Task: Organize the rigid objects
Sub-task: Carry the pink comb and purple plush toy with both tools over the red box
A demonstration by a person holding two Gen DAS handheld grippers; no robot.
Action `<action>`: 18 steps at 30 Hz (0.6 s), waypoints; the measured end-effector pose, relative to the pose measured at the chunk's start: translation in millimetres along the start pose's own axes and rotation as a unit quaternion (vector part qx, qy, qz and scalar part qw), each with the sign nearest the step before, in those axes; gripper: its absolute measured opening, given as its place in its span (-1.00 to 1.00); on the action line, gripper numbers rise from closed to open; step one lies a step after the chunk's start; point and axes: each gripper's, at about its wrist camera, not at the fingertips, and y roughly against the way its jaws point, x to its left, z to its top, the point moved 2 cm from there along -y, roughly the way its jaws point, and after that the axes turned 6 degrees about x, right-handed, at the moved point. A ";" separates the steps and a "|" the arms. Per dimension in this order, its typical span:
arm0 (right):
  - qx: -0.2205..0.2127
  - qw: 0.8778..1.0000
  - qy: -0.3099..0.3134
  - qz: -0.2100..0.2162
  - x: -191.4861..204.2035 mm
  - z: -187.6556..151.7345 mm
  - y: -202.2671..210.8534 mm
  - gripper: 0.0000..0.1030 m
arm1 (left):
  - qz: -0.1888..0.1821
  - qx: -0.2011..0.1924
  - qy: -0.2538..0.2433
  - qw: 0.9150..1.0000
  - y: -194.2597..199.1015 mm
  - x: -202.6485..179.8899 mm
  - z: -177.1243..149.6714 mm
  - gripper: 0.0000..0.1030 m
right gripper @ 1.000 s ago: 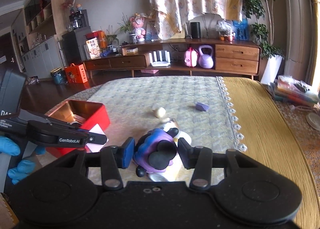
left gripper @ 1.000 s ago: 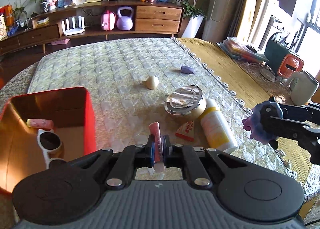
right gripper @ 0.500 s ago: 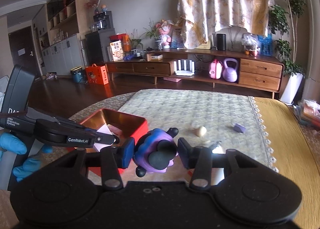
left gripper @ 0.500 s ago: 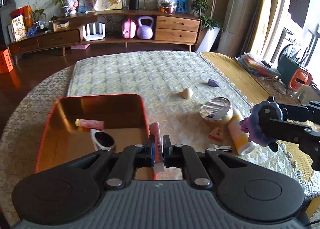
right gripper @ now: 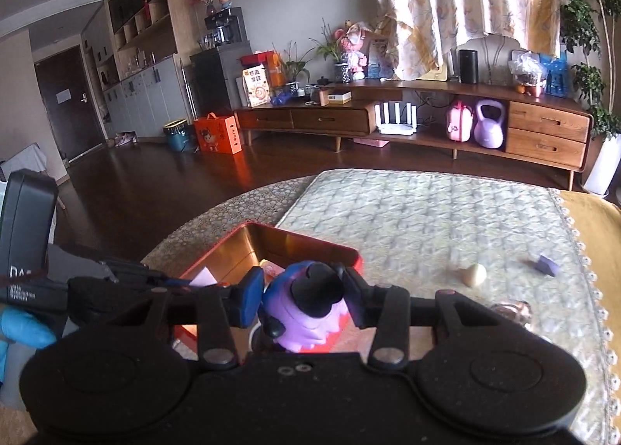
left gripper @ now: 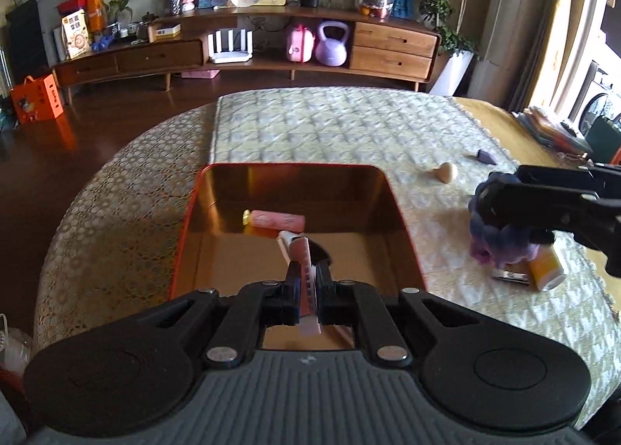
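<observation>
While the left gripper (left gripper: 307, 282) is pinching a pink tube (left gripper: 302, 262) above the red tin (left gripper: 403, 235), the right gripper (right gripper: 300, 295), jaws just closing, is clamping a purple figurine (right gripper: 306, 309) that is risking slipping out

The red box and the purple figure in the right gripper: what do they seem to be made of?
The red box looks like thin metal, a tin: its inner walls are glossy gold and mirror the pink tube inside. The purple figure looks like moulded plastic or vinyl, smooth with a soft sheen; which of the two I cannot tell.
</observation>
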 end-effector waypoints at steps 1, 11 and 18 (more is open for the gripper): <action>0.004 1.000 -0.001 -0.001 2.2 1.8 -7.3 -0.19 | 0.006 0.003 0.000 1.000 -4.1 3.1 -0.1 -0.85; 0.040 0.999 -0.003 0.002 4.5 12.4 -72.8 -0.83 | 0.032 0.026 0.003 0.999 -38.2 19.5 6.3 -0.85; 0.061 0.998 -0.006 0.007 3.0 10.8 -89.8 -0.85 | 0.039 0.038 -0.006 0.999 -57.1 18.4 11.4 -0.85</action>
